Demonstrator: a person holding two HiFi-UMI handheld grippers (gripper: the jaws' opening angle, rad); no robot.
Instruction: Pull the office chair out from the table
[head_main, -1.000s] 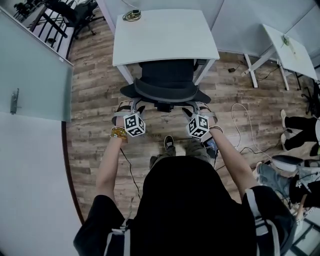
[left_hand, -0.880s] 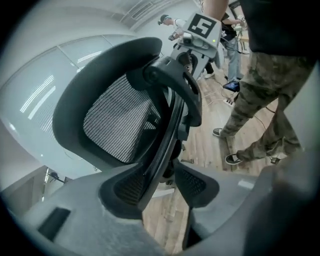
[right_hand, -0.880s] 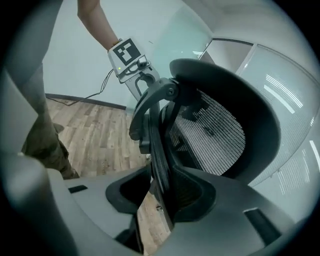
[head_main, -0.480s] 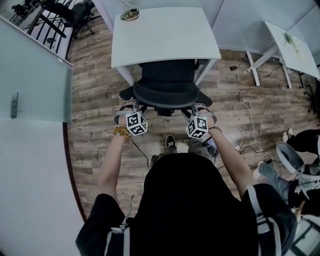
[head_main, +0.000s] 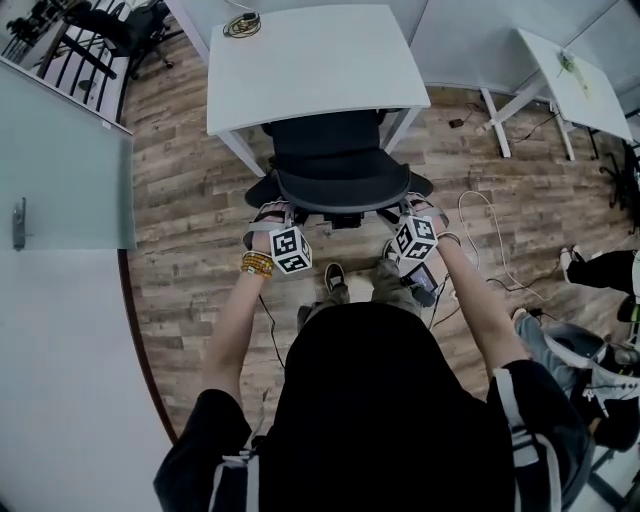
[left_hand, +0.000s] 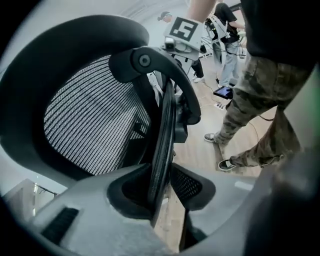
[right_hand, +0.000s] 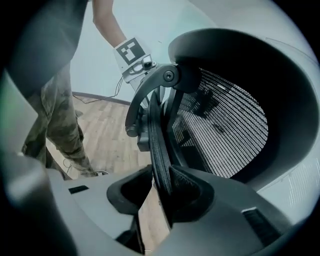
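- The office chair (head_main: 335, 140) has its seat tucked under the near edge of the table (head_main: 310, 60), and only the backrest (head_main: 340, 185) stands clear of the table. If it is pulled askew, I judge that its base, hidden under the table, could catch a table leg (head_main: 240, 155).
- A white cable (head_main: 480, 220) loops on the floor just off the table's right leg. A caster could snag it if the chair swings that way.
- The person's shoes (head_main: 337, 278) stand on the line straight out from the table, so the chair may roll into them.
- The left claw (left_hand: 167, 172) has just been closing its jaws round the backrest's rim, which stands between the pads. Floor still shows beside the rim, so it is not clamped. The right claw (right_hand: 160, 180) has its jaws apart, just eased wider, with the rim against one pad only. A pull away from the table now could let the rim slip out.
- Only the head view shows the table, the cable and how far the chair is tucked in. Only the gripper views show the rim between the pads and the backrest's mesh (left_hand: 90, 125).
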